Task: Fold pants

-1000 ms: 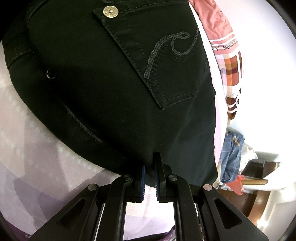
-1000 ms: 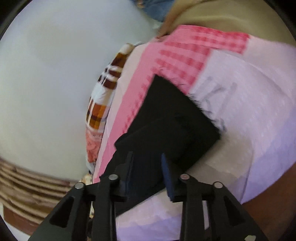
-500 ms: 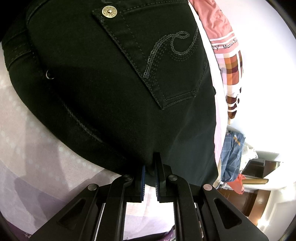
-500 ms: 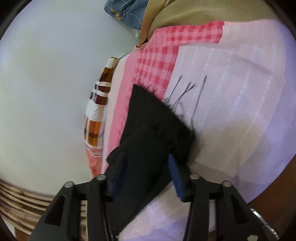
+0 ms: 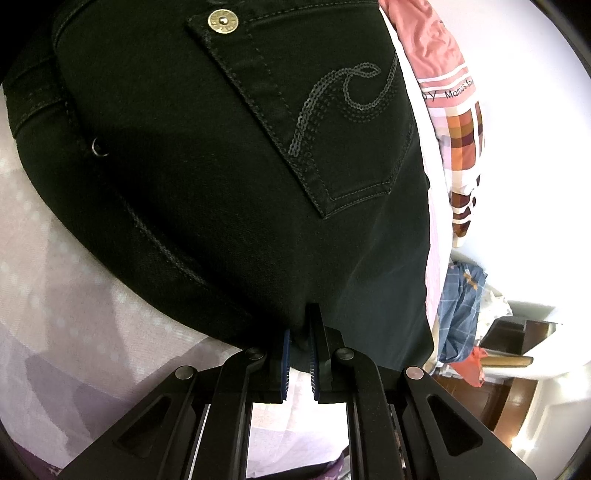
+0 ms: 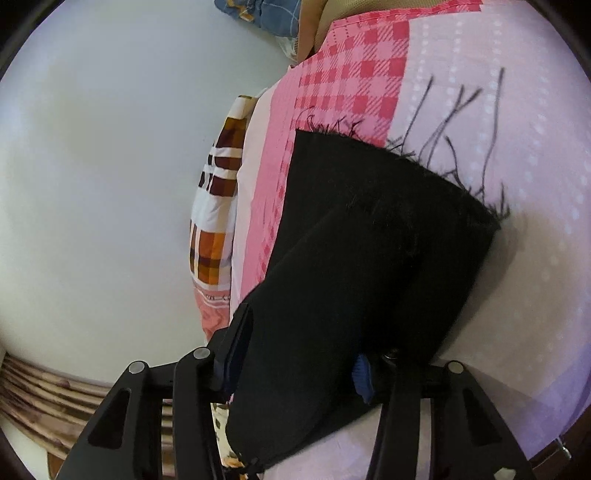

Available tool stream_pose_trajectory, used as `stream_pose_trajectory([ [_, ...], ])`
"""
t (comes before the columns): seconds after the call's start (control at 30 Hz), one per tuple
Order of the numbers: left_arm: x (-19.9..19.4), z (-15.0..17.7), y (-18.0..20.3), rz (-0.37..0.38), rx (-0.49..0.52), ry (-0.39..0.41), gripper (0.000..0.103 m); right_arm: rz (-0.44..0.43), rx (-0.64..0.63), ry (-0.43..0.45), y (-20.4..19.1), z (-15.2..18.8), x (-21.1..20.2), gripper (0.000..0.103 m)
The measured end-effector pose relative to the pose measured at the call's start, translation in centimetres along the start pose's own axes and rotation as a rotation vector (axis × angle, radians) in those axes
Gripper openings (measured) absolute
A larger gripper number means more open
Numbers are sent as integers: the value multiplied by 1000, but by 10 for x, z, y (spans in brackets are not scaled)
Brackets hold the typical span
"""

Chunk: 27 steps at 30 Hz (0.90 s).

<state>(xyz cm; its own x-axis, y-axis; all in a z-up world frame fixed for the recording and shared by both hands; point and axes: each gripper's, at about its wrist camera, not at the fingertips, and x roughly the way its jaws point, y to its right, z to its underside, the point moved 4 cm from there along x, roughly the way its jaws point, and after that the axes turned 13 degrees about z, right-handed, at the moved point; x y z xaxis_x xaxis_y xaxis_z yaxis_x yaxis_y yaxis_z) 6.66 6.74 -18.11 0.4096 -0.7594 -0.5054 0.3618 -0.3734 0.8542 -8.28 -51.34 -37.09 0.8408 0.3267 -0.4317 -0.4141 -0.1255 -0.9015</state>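
bed sheet (image 5: 74, 295): pale lilac with faint dots, fills lower left of left view; in right view (image 6: 517, 258) it fills the right side, with a pink checked panel (image 6: 354, 66) at upper centre.
wall (image 6: 92, 147): plain white, left half of right view.
pants (image 5: 221, 166): black denim, flat on the sheet, fill most of left view, seat side up. In right view the leg ends (image 6: 369, 240) lie centre frame, stacked, running down into the gripper.
back pocket (image 5: 314, 110): upper centre of left view, sequin swirl stitched on it, brass button (image 5: 222, 21) at its top left corner.
pillow (image 6: 216, 206): plaid orange/brown/white, between wall and sheet, centre left of right view; also right edge of left view (image 5: 461, 147).
blue plaid cloth (image 5: 458, 310): lower right of left view, off the bed.
frayed hem (image 6: 424, 158): loose black threads spread onto the sheet, upper right of right view.
left gripper (image 5: 298, 354): bottom centre, blue pads nearly together, pinching the pants edge.
right gripper (image 6: 295, 373): bottom centre, jaws wide apart with the stacked legs between them; cannot tell whether they press the cloth.
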Motion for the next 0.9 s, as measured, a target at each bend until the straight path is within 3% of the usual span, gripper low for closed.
stream_pose_trajectory([
  [0.03, 0, 0, -1, 3, -2, 0, 10, 19, -6, 2, -3, -2, 2, 20],
  [0.07, 0, 0, -1, 4, -2, 0, 10, 33, -13, -2, -4, -3, 3, 7],
  [0.23, -1, 0, -1, 4, -1, -2, 10, 73, -108, 23, -42, -4, -2, 8],
  [0.47, -1, 0, 2, 14, 6, -3, 15, -73, -270, 73, -142, -36, -2, 7],
  [0.53, -2, 0, 2, 16, -3, -3, 15, -150, -375, 127, -175, -30, -15, 5],
  [0.57, -3, 0, 0, 22, -9, -3, 15, -138, -451, 174, -187, -22, -26, 5],
  [0.63, -3, 0, -2, 38, -23, 1, 15, -81, -482, 205, -177, -17, -35, 5],
  [0.8, -2, -1, 0, 34, -4, -11, 15, 138, -205, 124, -43, -26, -30, 5],
  [0.9, -2, -2, -2, 37, -4, -13, 15, 164, -104, 105, 7, -22, -32, 5],
])
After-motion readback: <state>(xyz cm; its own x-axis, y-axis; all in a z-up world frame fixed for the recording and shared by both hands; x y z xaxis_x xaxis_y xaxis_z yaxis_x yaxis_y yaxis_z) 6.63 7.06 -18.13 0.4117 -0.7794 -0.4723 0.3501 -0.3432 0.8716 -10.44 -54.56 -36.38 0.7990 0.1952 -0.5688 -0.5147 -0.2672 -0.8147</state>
